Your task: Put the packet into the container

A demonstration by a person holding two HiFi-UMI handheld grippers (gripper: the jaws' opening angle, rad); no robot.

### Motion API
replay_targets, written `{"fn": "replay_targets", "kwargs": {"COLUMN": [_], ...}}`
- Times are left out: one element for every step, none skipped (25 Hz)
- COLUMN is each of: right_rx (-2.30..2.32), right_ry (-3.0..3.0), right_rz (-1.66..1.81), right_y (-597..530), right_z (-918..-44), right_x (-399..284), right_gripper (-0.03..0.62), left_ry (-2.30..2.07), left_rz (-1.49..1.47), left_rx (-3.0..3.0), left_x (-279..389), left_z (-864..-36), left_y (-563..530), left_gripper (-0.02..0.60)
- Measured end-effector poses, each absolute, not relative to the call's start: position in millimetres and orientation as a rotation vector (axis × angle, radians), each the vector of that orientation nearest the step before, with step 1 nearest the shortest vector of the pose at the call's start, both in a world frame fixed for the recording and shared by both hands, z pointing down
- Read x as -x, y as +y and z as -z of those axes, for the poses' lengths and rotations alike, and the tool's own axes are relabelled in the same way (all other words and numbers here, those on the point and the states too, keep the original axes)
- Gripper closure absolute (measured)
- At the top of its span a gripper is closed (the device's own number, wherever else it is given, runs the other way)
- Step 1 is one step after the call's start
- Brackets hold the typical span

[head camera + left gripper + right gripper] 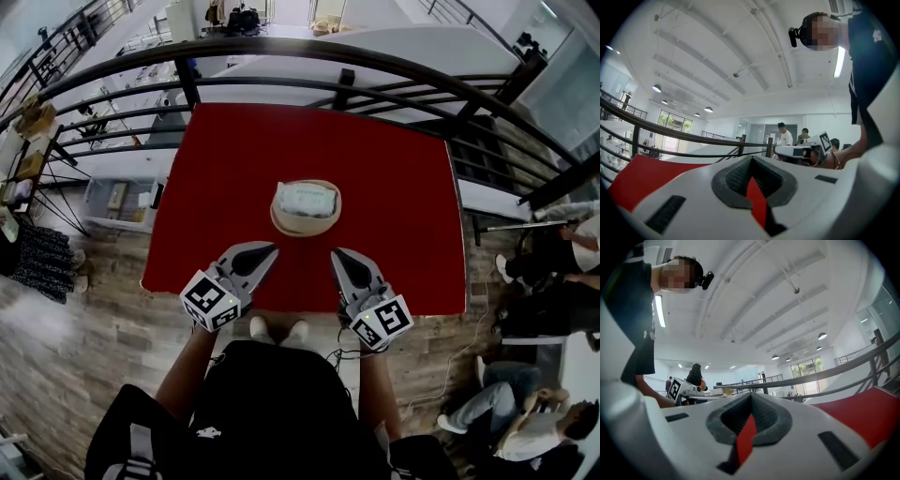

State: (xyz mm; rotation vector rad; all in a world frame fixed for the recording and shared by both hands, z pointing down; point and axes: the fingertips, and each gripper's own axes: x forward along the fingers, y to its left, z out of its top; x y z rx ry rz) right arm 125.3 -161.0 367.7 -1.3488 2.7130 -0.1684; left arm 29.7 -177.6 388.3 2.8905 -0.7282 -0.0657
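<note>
In the head view a pale, light-green packet (307,199) lies inside a shallow tan container (306,223) in the middle of the red table (394,187). Both grippers rest at the table's near edge, well short of the container. My left gripper (270,249) is shut and holds nothing; my right gripper (337,255) is likewise shut and empty. In the left gripper view the jaws (752,165) meet with only red tabletop showing behind them. The right gripper view shows the same for its jaws (751,405).
A black metal railing (281,52) runs round the table's far and side edges, with a lower floor beyond it. People sit at the lower right (525,422). The wearer's shoes (278,330) stand on wooden flooring below the near edge.
</note>
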Motion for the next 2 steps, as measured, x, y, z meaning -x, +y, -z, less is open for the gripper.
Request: {"fn": "replay_targets", "kwargs": {"right_rx": [1.351,1.353], "right_ry": [2.711,2.708], "right_rz": [0.170,0.172], "right_y": [-159.4,-157.9], "right_z": [-369.3,-370.9], "right_x": [-126.7,-128.1], "right_gripper": [0.572,0.572], "left_ry": [-0.724,-0.720], "left_rz": [0.064,0.062], "left_rx": [-2.893,-2.895], "left_x": [-31.3,-33.0], "left_z": [-389.7,-391.0], "left_y": [-175.8,-174.2], "left_gripper": [0.574,0.574]}}
